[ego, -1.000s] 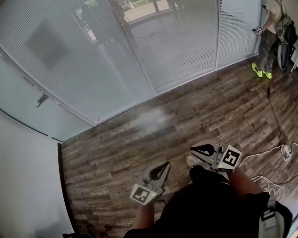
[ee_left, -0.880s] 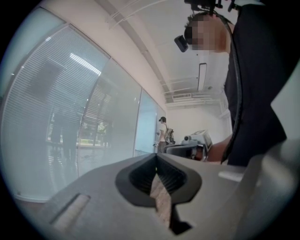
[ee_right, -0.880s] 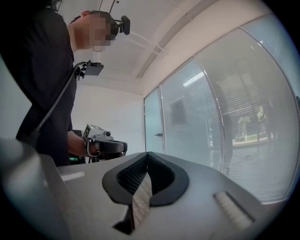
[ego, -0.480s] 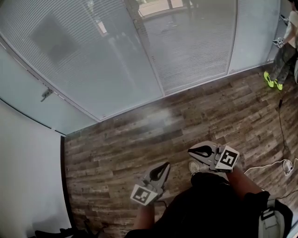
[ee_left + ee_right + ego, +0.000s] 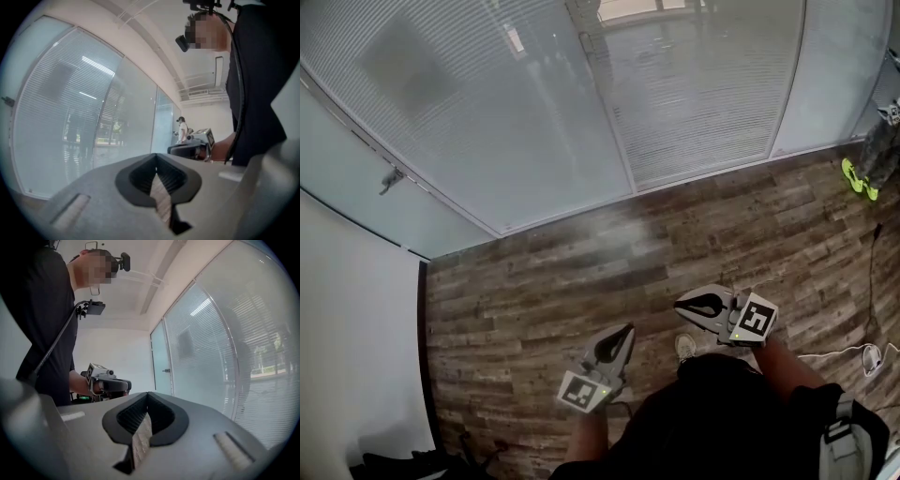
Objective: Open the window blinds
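The window blinds (image 5: 534, 84) hang shut behind a glass wall along the top of the head view; their slats also show in the left gripper view (image 5: 70, 126) and the right gripper view (image 5: 211, 362). My left gripper (image 5: 617, 339) is held low over the wooden floor, shut, nothing in it. My right gripper (image 5: 692, 305) is beside it, also shut and empty. Both are well short of the glass. Each gripper's own view shows its tips meeting (image 5: 156, 157) (image 5: 147, 394). The right gripper view also catches the left gripper (image 5: 112, 384).
A glass door with a handle (image 5: 391, 178) stands left of the blinds, next to a white wall (image 5: 347, 356). Another person in yellow-green shoes (image 5: 860, 178) stands at the far right. A cable (image 5: 872, 281) and a white device (image 5: 869, 357) lie on the floor at right.
The whole scene has slid right in the head view: the window frames and the other person have shifted toward the right edge. Both grippers stay shut in the same pose.
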The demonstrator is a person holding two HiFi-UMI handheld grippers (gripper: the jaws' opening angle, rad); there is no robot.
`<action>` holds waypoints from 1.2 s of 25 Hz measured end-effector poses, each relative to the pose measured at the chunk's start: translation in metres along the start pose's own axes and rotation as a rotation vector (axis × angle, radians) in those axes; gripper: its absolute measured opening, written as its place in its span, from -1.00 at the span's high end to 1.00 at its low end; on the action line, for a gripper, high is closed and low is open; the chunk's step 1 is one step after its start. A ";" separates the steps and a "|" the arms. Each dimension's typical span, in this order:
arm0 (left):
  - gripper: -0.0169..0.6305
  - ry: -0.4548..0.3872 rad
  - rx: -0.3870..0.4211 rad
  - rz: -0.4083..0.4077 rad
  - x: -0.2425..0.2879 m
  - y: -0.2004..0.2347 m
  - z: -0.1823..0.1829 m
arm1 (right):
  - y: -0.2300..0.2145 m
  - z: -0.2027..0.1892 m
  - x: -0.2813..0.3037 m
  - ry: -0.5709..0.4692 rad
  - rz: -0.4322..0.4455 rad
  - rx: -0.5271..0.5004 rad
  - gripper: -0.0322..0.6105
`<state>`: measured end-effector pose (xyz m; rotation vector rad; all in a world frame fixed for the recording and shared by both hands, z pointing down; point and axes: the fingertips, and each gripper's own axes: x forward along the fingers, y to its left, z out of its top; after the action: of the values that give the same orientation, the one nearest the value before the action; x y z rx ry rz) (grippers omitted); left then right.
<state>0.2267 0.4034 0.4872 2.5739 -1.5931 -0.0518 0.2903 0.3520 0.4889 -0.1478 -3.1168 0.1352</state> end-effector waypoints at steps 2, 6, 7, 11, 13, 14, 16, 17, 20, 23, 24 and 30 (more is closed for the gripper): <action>0.93 -0.002 -0.002 0.015 0.008 0.005 0.002 | -0.010 0.000 -0.002 0.000 0.006 0.004 0.88; 0.93 0.006 0.008 0.049 0.021 0.020 0.003 | -0.032 0.004 -0.003 -0.009 0.022 0.006 0.88; 0.93 0.009 0.013 0.058 0.024 0.024 0.003 | -0.038 0.005 -0.004 -0.011 0.026 0.005 0.88; 0.93 0.006 0.024 0.092 0.039 0.040 0.001 | -0.062 0.004 -0.006 -0.002 0.034 -0.001 0.88; 0.93 -0.001 0.031 0.107 0.043 0.045 0.003 | -0.068 0.004 -0.006 0.000 0.050 -0.008 0.88; 0.93 -0.001 0.033 0.114 0.045 0.046 0.004 | -0.068 0.004 -0.005 -0.001 0.060 -0.009 0.88; 0.93 0.003 0.039 0.122 0.049 0.049 0.005 | -0.070 0.006 -0.003 0.000 0.079 -0.020 0.88; 0.93 0.004 0.045 0.125 0.051 0.050 0.005 | -0.073 0.007 -0.002 0.001 0.084 -0.025 0.88; 0.93 0.003 0.056 0.129 0.054 0.054 0.006 | -0.079 0.009 0.002 -0.008 0.091 -0.021 0.88; 0.93 0.003 0.057 0.137 0.055 0.056 0.008 | -0.079 0.009 0.002 -0.012 0.101 -0.004 0.88; 0.94 0.003 0.059 0.138 0.055 0.056 0.009 | -0.079 0.010 0.002 -0.013 0.102 -0.002 0.88; 0.94 0.006 0.077 0.126 0.064 0.053 0.009 | -0.082 0.010 -0.004 -0.016 0.103 -0.028 0.88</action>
<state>0.2072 0.3222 0.4859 2.5194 -1.7851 0.0296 0.2860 0.2699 0.4864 -0.3087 -3.1280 0.0950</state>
